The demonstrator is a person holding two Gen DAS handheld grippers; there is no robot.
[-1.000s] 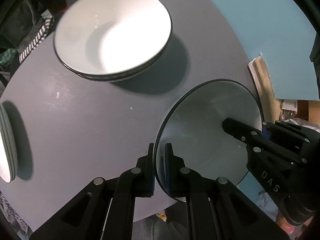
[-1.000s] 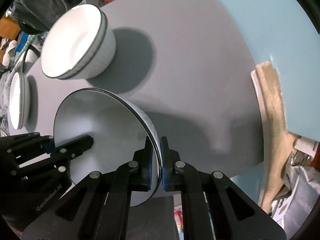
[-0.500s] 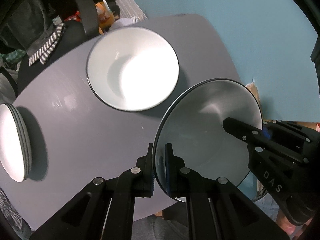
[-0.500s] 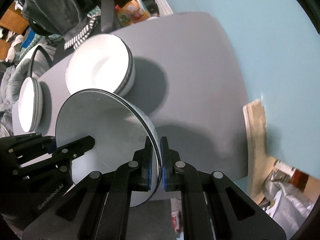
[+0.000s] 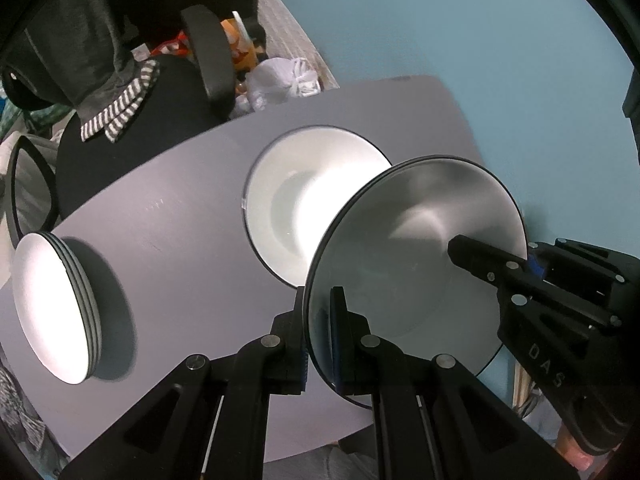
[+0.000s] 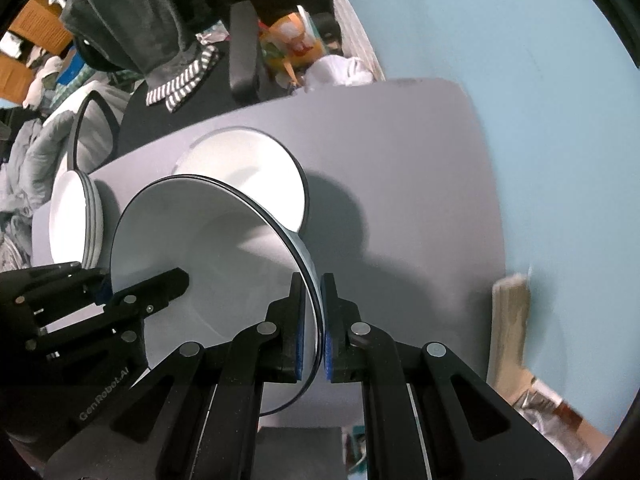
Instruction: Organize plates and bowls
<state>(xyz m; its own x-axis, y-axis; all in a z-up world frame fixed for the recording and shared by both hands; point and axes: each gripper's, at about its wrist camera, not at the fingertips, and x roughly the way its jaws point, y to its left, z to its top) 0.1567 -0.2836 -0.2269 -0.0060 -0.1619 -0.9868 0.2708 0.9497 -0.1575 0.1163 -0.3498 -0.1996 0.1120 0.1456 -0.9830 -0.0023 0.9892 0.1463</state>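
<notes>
Since a second ago you have carried the bowl (image 5: 416, 256) up and across: the worktop (image 5: 180, 248) now sits farther below both cameras, and the stack of bowls (image 5: 304, 200) that was clear of your load at the upper left now lies partly under its rim. The stack of plates (image 5: 52, 304) has come more fully into the left view, and the chair (image 5: 208, 56) and clutter beyond the worktop's far edge now show.

Both grips are unchanged. Your left tool (image 5: 318, 320) is clenched on the near rim of the bowl, and your right tool (image 6: 316, 312) is clenched on the opposite rim, one pad inside and one outside. The bowl hangs in the air between them, well above the worktop and overlapping the stack of bowls.

The hold is thin: only the lip is pinched on each side. If your two hands drift apart or together, the glazed rim could slide out of a pad and the bowl would drop onto the stack. Rolling one wrist against the other would twist the rim loose. Lowering off centre could knock the stacked rims and chip them.
</notes>
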